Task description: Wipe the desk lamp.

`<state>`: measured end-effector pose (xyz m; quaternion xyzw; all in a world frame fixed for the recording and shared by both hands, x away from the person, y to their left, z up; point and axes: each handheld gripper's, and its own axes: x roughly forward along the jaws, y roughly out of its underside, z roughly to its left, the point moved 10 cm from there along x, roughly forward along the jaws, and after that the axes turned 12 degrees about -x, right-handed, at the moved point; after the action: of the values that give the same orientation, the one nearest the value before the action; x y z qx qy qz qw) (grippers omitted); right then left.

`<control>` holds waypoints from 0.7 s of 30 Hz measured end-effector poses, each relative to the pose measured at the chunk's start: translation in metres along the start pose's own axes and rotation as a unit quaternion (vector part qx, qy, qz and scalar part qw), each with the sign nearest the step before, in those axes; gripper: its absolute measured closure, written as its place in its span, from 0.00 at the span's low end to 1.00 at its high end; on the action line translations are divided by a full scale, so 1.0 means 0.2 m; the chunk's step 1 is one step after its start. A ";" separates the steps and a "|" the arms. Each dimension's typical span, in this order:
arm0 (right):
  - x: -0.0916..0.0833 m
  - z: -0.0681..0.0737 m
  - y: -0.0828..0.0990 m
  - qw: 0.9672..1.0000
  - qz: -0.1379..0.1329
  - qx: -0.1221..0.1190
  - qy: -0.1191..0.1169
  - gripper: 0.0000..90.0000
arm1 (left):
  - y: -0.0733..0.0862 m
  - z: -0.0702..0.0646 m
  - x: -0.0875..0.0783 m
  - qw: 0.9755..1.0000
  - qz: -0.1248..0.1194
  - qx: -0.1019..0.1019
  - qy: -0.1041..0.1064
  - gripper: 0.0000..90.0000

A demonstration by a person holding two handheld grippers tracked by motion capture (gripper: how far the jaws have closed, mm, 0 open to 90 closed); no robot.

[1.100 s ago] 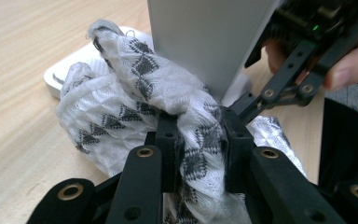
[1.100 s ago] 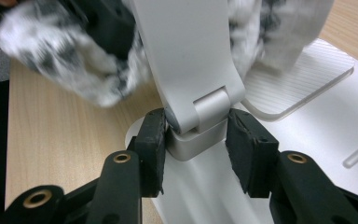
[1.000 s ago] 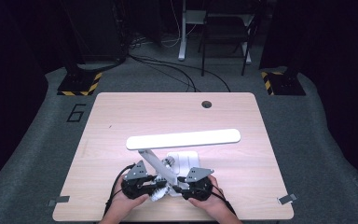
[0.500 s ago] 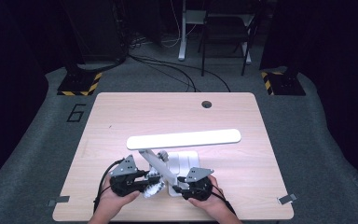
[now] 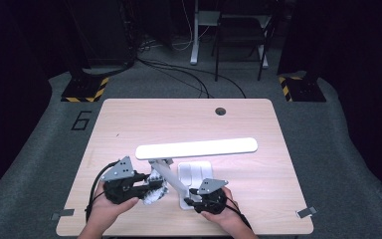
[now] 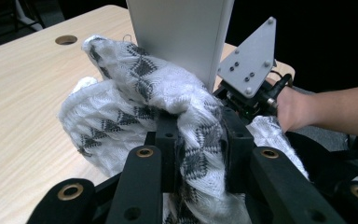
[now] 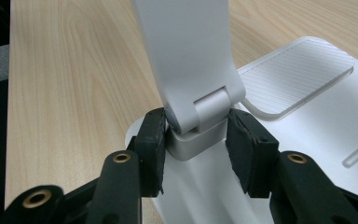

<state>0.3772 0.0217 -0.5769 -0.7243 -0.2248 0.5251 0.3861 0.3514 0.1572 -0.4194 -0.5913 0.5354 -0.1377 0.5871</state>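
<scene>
Plainly, lamp: a white desk lamp [image 5: 195,148] of smooth matte plastic stands near the front edge of the table [image 5: 129,119], with a long flat bar head, a slanted flat arm and a rectangular base.
Cloth: a soft white knitted cloth [image 6: 135,112] with grey diamond patterning, bunched and wrinkled, lies against the lamp arm.
Left gripper: the left gripper [image 6: 198,140] has its black jaws pinched tight on a fold of the cloth, just left of the lamp arm.
Right gripper: the right gripper [image 7: 193,140] has its rubbery pads pressed on either side of the rounded hinge block at the foot of the lamp arm.
Table: pale wood-grain top with a round cable hole [image 5: 221,110].
High view: shows the whole lamp head.
Right gripper view: shows a ribbed translucent panel [image 7: 293,74] on the base.
</scene>
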 end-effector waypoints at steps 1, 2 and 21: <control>0.00 0.00 0.00 1.000 0.000 0.000 0.000 0.65 | -0.01 -0.01 -0.01 1.000 0.001 -0.001 0.000 0.81; 0.00 0.00 0.00 1.000 -0.002 0.008 0.003 0.65 | -0.02 0.00 -0.02 1.000 -0.001 0.004 -0.006 0.81; 0.00 0.00 0.00 1.000 -0.001 0.004 0.000 0.65 | -0.21 -0.05 -0.23 0.999 -0.041 0.012 -0.021 0.81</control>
<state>0.3767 0.0222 -0.5767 -0.7223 -0.2237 0.5257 0.3896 0.3464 0.1766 -0.3600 -0.6083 0.4966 -0.1554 0.5993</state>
